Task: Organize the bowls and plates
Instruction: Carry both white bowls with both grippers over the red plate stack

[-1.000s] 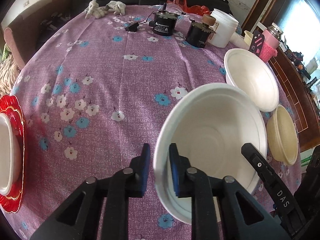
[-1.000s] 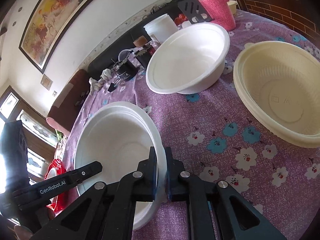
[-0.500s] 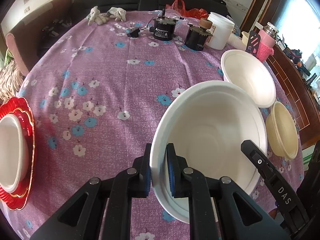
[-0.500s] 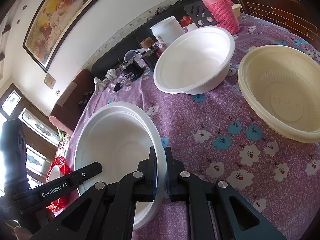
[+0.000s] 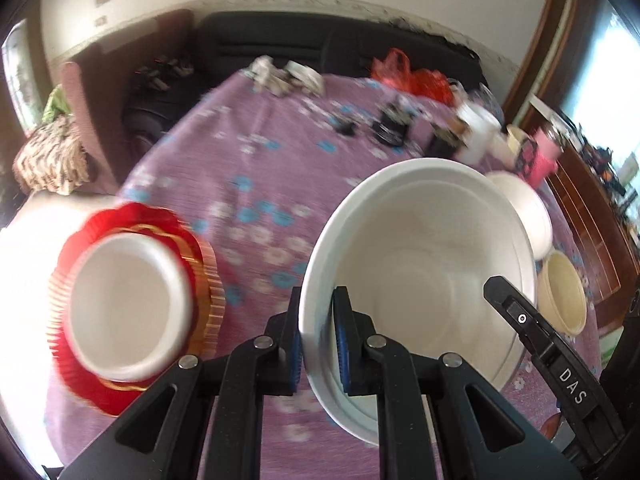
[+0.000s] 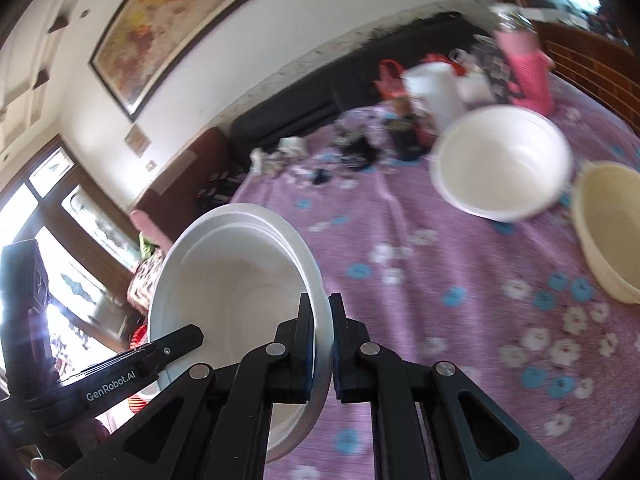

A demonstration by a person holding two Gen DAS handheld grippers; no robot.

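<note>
A big white bowl hangs above the purple flowered tablecloth, held from both sides. My left gripper is shut on its left rim; my right gripper is shut on the opposite rim of the same white bowl. To the left, a white bowl rests on a red plate with gold edging. On the right stand another white bowl and a cream bowl, seen small in the left wrist view as the second white bowl and cream bowl.
At the table's far side stand dark jars, a white tub, a pink-sleeved bottle, a red bag and crumpled cloths. A black sofa runs behind the table. A wooden cabinet borders the right.
Both grippers have lifted the big white bowl off the table and carried it left toward the red plate, which now shows much more fully. The left jaws closed fully on the rim.
</note>
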